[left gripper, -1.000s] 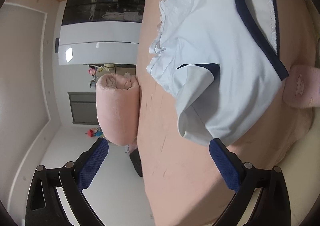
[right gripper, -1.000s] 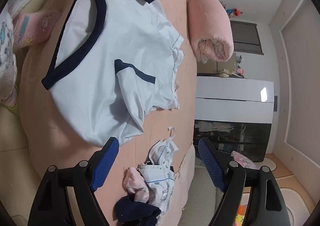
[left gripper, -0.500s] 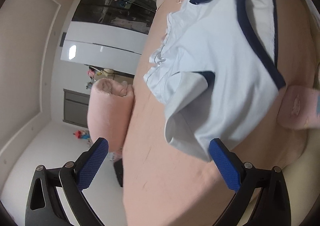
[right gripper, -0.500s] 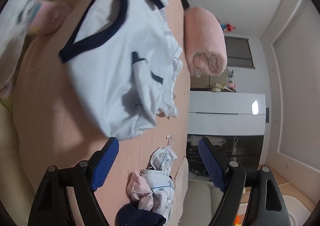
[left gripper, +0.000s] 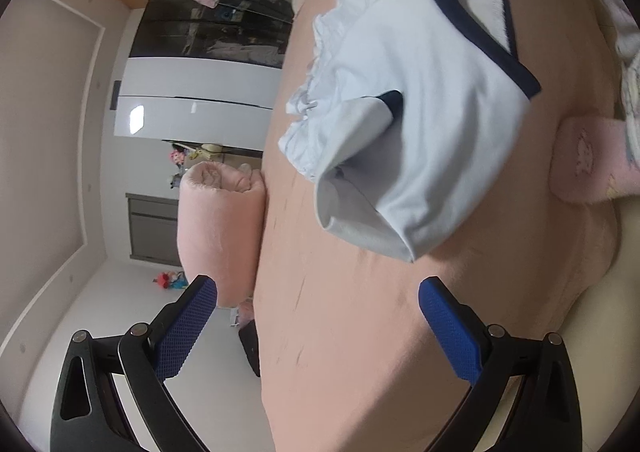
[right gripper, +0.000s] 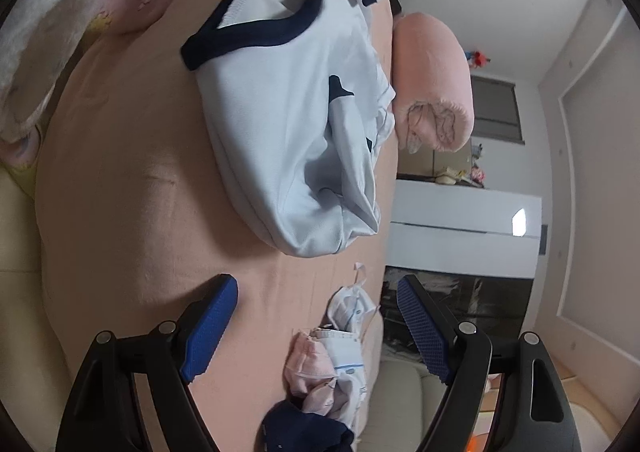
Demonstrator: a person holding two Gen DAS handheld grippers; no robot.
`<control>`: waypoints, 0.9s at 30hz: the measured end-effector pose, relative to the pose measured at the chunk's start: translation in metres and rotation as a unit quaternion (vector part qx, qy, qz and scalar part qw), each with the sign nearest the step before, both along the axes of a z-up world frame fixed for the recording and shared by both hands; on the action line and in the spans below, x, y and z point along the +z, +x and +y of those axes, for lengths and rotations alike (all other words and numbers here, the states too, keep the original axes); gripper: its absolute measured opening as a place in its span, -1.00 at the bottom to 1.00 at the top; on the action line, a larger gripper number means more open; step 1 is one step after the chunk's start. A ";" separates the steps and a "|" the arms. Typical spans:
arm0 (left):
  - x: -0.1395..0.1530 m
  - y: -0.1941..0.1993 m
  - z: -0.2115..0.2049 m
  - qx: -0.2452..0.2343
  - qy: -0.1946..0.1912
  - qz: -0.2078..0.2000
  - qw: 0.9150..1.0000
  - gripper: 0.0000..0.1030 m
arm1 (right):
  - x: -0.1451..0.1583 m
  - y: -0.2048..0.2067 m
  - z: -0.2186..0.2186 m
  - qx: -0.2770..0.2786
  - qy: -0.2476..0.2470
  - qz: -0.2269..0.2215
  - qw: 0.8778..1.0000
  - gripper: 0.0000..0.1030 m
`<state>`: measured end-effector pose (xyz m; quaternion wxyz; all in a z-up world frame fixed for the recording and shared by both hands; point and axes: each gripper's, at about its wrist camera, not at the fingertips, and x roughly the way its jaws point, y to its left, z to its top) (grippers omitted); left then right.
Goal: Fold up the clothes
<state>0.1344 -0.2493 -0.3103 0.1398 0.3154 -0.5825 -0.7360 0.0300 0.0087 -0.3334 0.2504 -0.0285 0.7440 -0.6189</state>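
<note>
A peach-pink sheet covers the bed (left gripper: 360,332), with a rolled pink blanket (left gripper: 220,228) at its edge and a white wardrobe (left gripper: 200,107) beyond. The pale blue shirt (left gripper: 420,139) with navy trim lies rumpled on the bed, partly folded, one sleeve lying on its body. The left tool (left gripper: 318,316) hovers spread and empty, just short of the shirt's nearest corner. The right tool (right gripper: 318,316) is also spread and empty, the shirt (right gripper: 304,123) ahead of it and a small heap of clothes (right gripper: 336,364) between its fingers.

left gripper (left gripper: 318,304): open, empty | shirt (left gripper: 424,123): rumpled on bed (left gripper: 360,332) | rolled blanket (left gripper: 220,228): bedside
</note>
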 end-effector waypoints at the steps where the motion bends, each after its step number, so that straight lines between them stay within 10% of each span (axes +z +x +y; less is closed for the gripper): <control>1: -0.001 0.000 0.000 -0.001 -0.002 -0.003 1.000 0.99 | 0.000 -0.001 -0.001 -0.002 -0.002 0.000 1.000 0.59; 27: 0.007 -0.048 0.038 -0.025 0.036 -0.045 0.998 0.99 | 0.017 -0.026 -0.049 -0.018 -0.041 -0.070 0.997 0.59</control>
